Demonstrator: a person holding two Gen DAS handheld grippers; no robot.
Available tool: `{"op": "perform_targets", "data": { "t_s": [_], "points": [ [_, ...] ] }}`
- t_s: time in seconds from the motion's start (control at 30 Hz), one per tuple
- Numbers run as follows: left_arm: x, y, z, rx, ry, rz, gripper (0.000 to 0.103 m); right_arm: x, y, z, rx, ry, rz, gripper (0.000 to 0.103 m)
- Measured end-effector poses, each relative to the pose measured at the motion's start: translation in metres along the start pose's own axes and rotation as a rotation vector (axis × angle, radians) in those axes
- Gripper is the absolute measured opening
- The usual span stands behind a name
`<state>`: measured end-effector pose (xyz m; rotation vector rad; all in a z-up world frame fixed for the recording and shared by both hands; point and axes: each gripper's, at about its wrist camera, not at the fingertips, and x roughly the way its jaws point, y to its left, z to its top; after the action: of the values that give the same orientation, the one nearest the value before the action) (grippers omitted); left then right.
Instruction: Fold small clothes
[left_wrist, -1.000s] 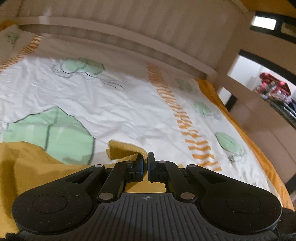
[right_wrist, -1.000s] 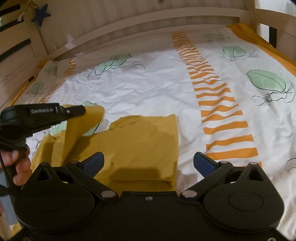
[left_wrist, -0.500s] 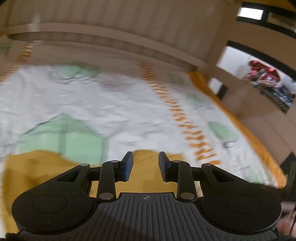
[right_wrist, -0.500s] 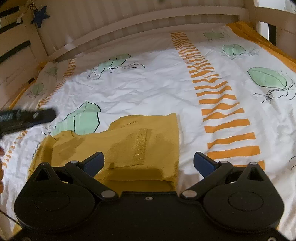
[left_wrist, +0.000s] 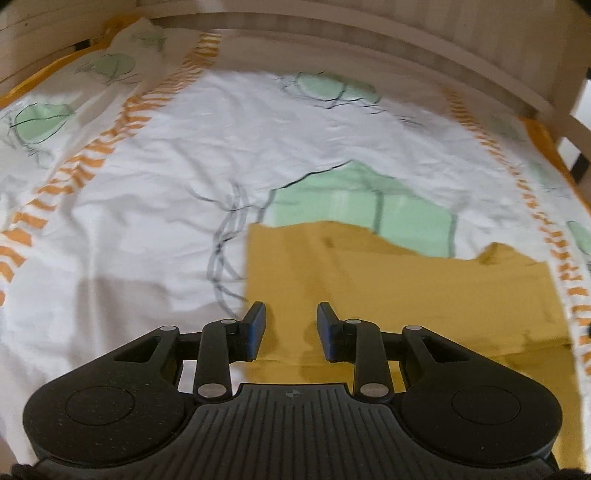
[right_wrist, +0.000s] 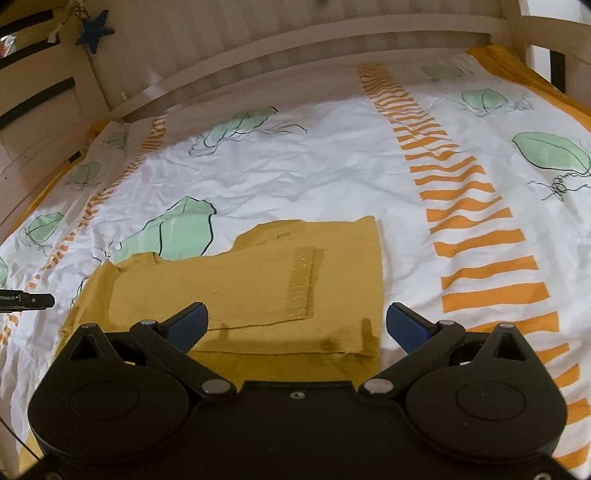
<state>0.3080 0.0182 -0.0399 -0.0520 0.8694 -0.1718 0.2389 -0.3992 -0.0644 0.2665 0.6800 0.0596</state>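
Note:
A mustard-yellow small garment (right_wrist: 258, 291) lies flat and partly folded on the bed sheet, with a sleeve folded across its front and a glittery band (right_wrist: 301, 284) showing. It also shows in the left wrist view (left_wrist: 406, 288). My left gripper (left_wrist: 291, 323) is open and empty, low over the garment's left edge. Its tip also shows at the left edge of the right wrist view (right_wrist: 33, 300). My right gripper (right_wrist: 297, 325) is wide open and empty, above the garment's near edge.
The bed sheet (right_wrist: 314, 166) is white with green leaf prints and orange striped bands. A wooden bed rail (right_wrist: 295, 48) runs along the far side, and a side rail (left_wrist: 569, 125) stands at the right. A pillow (left_wrist: 122, 62) lies at the far left.
My left gripper let go of the sleeve, opened and swung back to the left. The sleeve now lies folded flat across the garment. My right gripper stayed open and nearly still.

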Motion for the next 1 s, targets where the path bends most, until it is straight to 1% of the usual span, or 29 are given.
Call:
{"op": "perform_targets", "data": {
  "t_s": [0.03, 0.07, 0.1, 0.13, 0.17, 0.2, 0.3, 0.33, 0.37, 0.5, 0.6, 0.67, 0.73, 0.77, 0.9, 0.93, 0.97, 1.0],
  "points": [
    [0.004, 0.005, -0.001, -0.012, 0.01, 0.01, 0.029, 0.001, 0.001, -0.002, -0.007, -0.003, 0.004, 0.102],
    [0.007, 0.01, -0.001, -0.038, 0.038, 0.025, 0.029, 0.003, 0.003, -0.004, -0.01, -0.004, 0.009, 0.102],
    [0.011, 0.014, 0.002, -0.068, 0.071, 0.022, 0.029, 0.004, 0.004, -0.006, -0.011, -0.007, 0.014, 0.102],
    [0.013, 0.016, 0.006, -0.074, 0.089, -0.009, 0.029, 0.006, 0.005, -0.008, -0.007, -0.01, 0.018, 0.102],
    [0.012, 0.015, 0.011, -0.06, 0.088, -0.045, 0.029, 0.007, 0.006, -0.01, -0.001, -0.015, 0.021, 0.102],
    [0.01, 0.013, 0.015, -0.043, 0.074, -0.058, 0.029, 0.009, 0.007, -0.011, 0.005, -0.02, 0.023, 0.103],
    [0.002, 0.005, 0.025, 0.013, 0.018, -0.051, 0.029, 0.016, 0.01, -0.011, 0.01, -0.021, 0.027, 0.102],
    [0.0, 0.003, 0.026, 0.022, 0.013, -0.051, 0.029, 0.018, 0.011, -0.01, 0.01, -0.021, 0.023, 0.102],
    [-0.001, 0.002, 0.026, 0.026, 0.014, -0.057, 0.029, 0.021, 0.013, -0.008, 0.01, -0.023, 0.019, 0.102],
    [0.004, 0.007, 0.024, -0.016, 0.05, -0.085, 0.03, 0.035, 0.016, 0.002, 0.026, -0.023, 0.025, 0.095],
    [0.008, 0.01, 0.024, -0.04, 0.061, -0.062, 0.029, 0.049, 0.02, 0.01, 0.022, -0.001, 0.002, 0.091],
    [0.008, 0.011, 0.025, -0.036, 0.064, -0.046, 0.029, 0.058, 0.021, 0.012, 0.01, 0.015, -0.023, 0.09],
    [0.006, 0.011, 0.026, -0.03, 0.049, -0.045, 0.03, 0.066, 0.02, 0.014, 0.004, 0.039, -0.048, 0.086],
    [0.006, 0.011, 0.026, -0.029, 0.044, -0.043, 0.03, 0.071, 0.018, 0.014, 0.01, 0.055, -0.054, 0.082],
    [0.004, 0.012, 0.028, -0.034, 0.037, -0.049, 0.03, 0.081, 0.012, 0.013, 0.049, 0.092, -0.043, 0.064],
    [0.004, 0.013, 0.028, -0.037, 0.038, -0.051, 0.03, 0.081, 0.012, 0.013, 0.056, 0.092, -0.04, 0.063],
    [0.005, 0.014, 0.028, -0.04, 0.039, -0.052, 0.03, 0.081, 0.012, 0.014, 0.067, 0.094, -0.032, 0.057],
    [0.005, 0.014, 0.028, -0.042, 0.039, -0.051, 0.03, 0.081, 0.012, 0.014, 0.077, 0.098, -0.026, 0.048]
  ]
}}
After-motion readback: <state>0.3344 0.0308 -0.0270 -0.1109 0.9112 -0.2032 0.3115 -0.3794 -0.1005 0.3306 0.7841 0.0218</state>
